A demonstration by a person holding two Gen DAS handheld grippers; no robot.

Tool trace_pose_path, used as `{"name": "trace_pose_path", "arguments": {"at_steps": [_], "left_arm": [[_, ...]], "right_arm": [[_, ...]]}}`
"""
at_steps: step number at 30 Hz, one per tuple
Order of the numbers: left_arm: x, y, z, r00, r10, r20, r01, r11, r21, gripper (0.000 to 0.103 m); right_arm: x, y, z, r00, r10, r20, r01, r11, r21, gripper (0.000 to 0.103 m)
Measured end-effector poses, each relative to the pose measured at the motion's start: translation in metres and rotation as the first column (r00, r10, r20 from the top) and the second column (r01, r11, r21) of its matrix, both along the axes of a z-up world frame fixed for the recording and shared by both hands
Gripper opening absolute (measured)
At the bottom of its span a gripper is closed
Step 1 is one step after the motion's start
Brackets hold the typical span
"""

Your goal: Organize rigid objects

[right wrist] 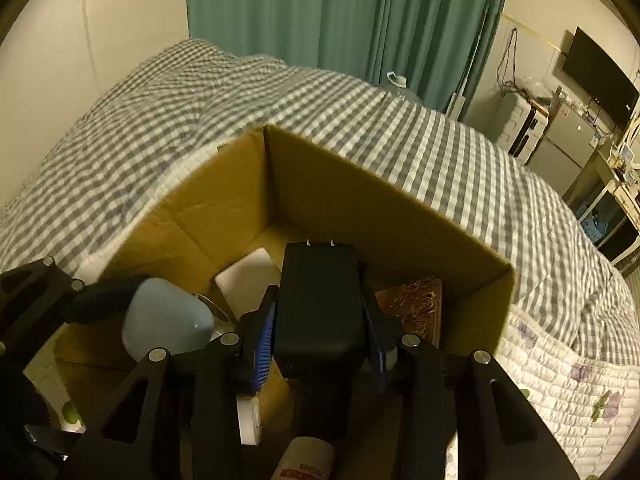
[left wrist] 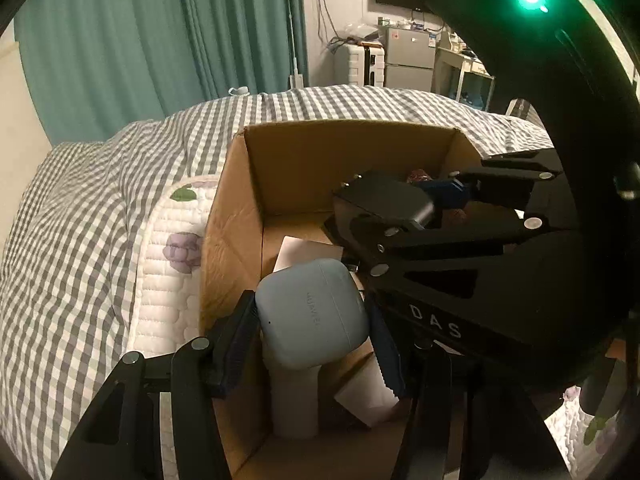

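An open cardboard box (left wrist: 348, 164) sits on a checked bed cover; it also shows in the right wrist view (right wrist: 384, 216). My left gripper (left wrist: 314, 328) is shut on a pale blue earbuds case (left wrist: 312, 312), held over the box's inside. My right gripper (right wrist: 320, 324) is shut on a black plug-in charger (right wrist: 320, 304), prongs pointing away, also over the box. In the left wrist view the right gripper (left wrist: 440, 200) and the charger (left wrist: 392, 196) hang over the box's right half. The blue case (right wrist: 168, 320) shows at lower left in the right wrist view.
Inside the box lie white boxes (right wrist: 248, 284), a white cylinder (left wrist: 296, 400), a brown textured block (right wrist: 412, 308) and a dark red item (left wrist: 418, 176). A cardboard tube (right wrist: 308, 460) is low in the right wrist view. Teal curtains (left wrist: 160, 32), a fridge (left wrist: 408, 56) and shelves stand beyond the bed.
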State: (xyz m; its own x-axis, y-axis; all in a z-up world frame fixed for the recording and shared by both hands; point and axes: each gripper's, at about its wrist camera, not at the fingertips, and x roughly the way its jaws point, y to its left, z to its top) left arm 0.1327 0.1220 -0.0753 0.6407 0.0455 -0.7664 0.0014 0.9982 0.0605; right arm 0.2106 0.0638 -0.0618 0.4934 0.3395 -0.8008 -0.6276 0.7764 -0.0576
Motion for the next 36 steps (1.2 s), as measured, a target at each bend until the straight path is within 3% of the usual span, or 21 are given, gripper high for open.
{"name": "trace_pose_path", "arguments": {"at_steps": [10, 14, 17, 22, 24, 31, 36], "left_arm": [[0.004, 0.002, -0.001, 1.0, -0.004, 0.005, 0.004, 1.0, -0.016, 0.057], [0.001, 0.003, -0.001, 1.0, 0.009, -0.005, -0.01, 0.999, -0.034, 0.057], [-0.004, 0.001, 0.005, 1.0, 0.024, -0.007, -0.024, 0.999, -0.031, 0.057], [-0.02, -0.013, 0.042, 0.998, 0.046, 0.047, -0.047, 0.999, 0.007, 0.057], [-0.032, -0.02, 0.066, 0.993, 0.062, 0.102, -0.064, 0.998, 0.012, 0.062], [-0.081, -0.051, 0.152, 0.955, 0.06, 0.292, -0.076, 0.996, 0.045, 0.066], [-0.11, -0.067, 0.188, 0.931, 0.042, 0.364, -0.063, 0.997, 0.047, 0.067]], "right_arm": [[0.001, -0.005, -0.002, 1.0, -0.016, -0.011, 0.016, 1.0, 0.002, 0.039], [-0.003, -0.013, 0.015, 0.999, -0.035, 0.033, 0.034, 0.999, 0.027, 0.055], [-0.008, -0.02, 0.028, 0.997, -0.049, 0.053, 0.047, 0.999, 0.024, 0.055], [-0.029, -0.044, 0.07, 0.991, -0.078, 0.108, 0.074, 0.996, 0.044, 0.055], [-0.04, -0.055, 0.09, 0.988, -0.08, 0.13, 0.074, 0.996, 0.053, 0.055], [-0.094, -0.11, 0.176, 0.951, -0.16, 0.263, 0.133, 0.984, 0.118, 0.061], [-0.136, -0.144, 0.222, 0.917, -0.206, 0.342, 0.158, 0.974, 0.163, 0.063]]}}
